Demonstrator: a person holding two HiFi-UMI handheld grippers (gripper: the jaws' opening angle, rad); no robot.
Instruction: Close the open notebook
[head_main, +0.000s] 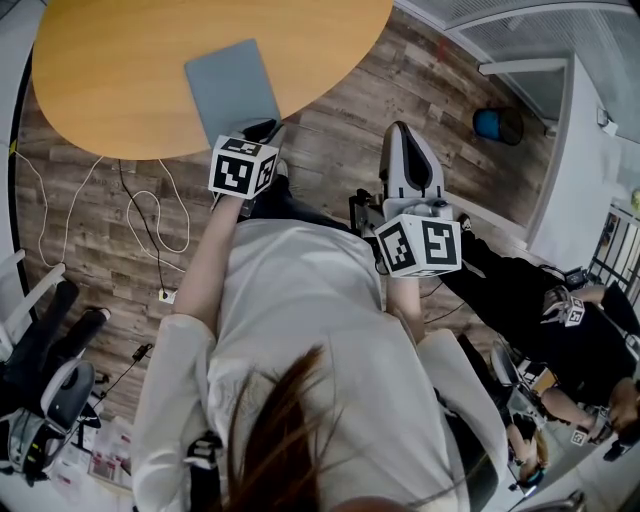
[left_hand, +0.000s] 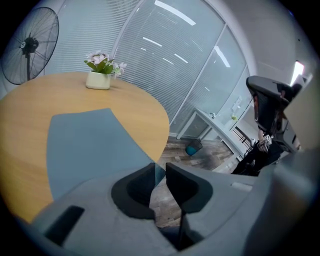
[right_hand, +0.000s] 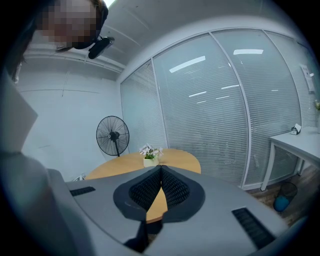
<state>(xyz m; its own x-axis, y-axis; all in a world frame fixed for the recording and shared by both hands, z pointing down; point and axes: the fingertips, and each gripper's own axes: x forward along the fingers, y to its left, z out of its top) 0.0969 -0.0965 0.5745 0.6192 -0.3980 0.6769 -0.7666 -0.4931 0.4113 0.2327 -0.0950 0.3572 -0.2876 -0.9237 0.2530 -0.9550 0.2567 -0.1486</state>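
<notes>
Left gripper (left_hand: 160, 169), jaws closing, straddles one corner of the grey notebook (left_hand: 85, 150).

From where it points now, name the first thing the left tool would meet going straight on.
The near corner of the grey-blue notebook, lying flat on the wooden table. The left tool is closing its jaws with that corner at their tips; whether they touch it is unclear.

The grey-blue notebook (head_main: 232, 88) lies closed and flat on the round wooden table (head_main: 110, 90), one corner at its edge.
</notes>
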